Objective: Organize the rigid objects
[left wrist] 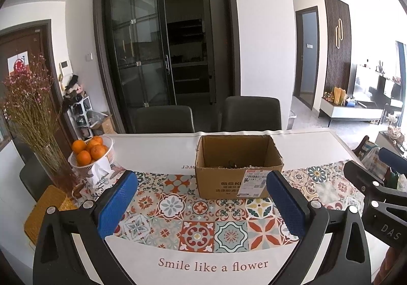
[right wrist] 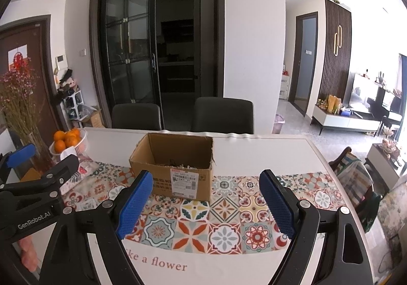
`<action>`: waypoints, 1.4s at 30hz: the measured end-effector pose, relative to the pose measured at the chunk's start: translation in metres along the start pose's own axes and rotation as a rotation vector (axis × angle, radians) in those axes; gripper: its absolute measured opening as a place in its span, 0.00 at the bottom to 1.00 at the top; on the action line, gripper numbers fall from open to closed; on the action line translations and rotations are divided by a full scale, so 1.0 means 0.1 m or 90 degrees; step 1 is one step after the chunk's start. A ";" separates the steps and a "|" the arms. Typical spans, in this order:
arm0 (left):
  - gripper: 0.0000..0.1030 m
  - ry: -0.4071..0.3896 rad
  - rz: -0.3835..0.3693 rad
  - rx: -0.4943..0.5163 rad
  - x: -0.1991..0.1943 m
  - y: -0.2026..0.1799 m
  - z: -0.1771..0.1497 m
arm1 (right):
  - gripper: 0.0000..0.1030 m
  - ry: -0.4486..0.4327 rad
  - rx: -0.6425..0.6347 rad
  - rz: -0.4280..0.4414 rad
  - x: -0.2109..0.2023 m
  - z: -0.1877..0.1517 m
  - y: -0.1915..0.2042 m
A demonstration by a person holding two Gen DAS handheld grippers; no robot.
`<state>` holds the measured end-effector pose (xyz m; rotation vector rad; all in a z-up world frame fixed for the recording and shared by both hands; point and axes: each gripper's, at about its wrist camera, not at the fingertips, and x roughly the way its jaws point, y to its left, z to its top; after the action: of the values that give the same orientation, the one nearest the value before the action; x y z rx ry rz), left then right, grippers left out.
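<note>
An open cardboard box [left wrist: 237, 173] [right wrist: 175, 170] with a shipping label stands on the patterned table runner [left wrist: 203, 221] [right wrist: 223, 219]. Small objects lie at its bottom, too dim to identify. My left gripper [left wrist: 202, 178] hovers above the runner just in front of the box, its blue pads wide apart with nothing between them. My right gripper [right wrist: 206, 177] likewise stands open and empty, slightly right of the box. In the right wrist view the left gripper's black body [right wrist: 38, 188] shows at the left edge; in the left wrist view the right one's body [left wrist: 376, 196] shows at the right edge.
A white basket of oranges [left wrist: 91, 152] [right wrist: 67, 141] and a glass vase of dried flowers [left wrist: 33, 117] stand at the table's left end, with a tissue pack [left wrist: 100, 170] beside them. Two dark chairs [left wrist: 208, 117] sit behind the table. A woven mat [left wrist: 48, 206] lies at the left.
</note>
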<state>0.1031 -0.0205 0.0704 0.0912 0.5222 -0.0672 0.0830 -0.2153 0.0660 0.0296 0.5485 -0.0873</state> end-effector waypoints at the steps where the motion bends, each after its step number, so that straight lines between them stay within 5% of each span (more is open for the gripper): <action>1: 1.00 0.000 0.000 -0.001 0.00 0.00 0.00 | 0.83 0.000 0.000 0.001 0.00 0.00 0.00; 42: 1.00 -0.002 -0.006 -0.005 -0.10 -0.07 0.04 | 0.84 -0.010 0.002 0.009 -0.03 0.02 0.03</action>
<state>0.0955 -0.0277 0.0782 0.0807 0.5197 -0.0746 0.0814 -0.2117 0.0692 0.0352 0.5330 -0.0749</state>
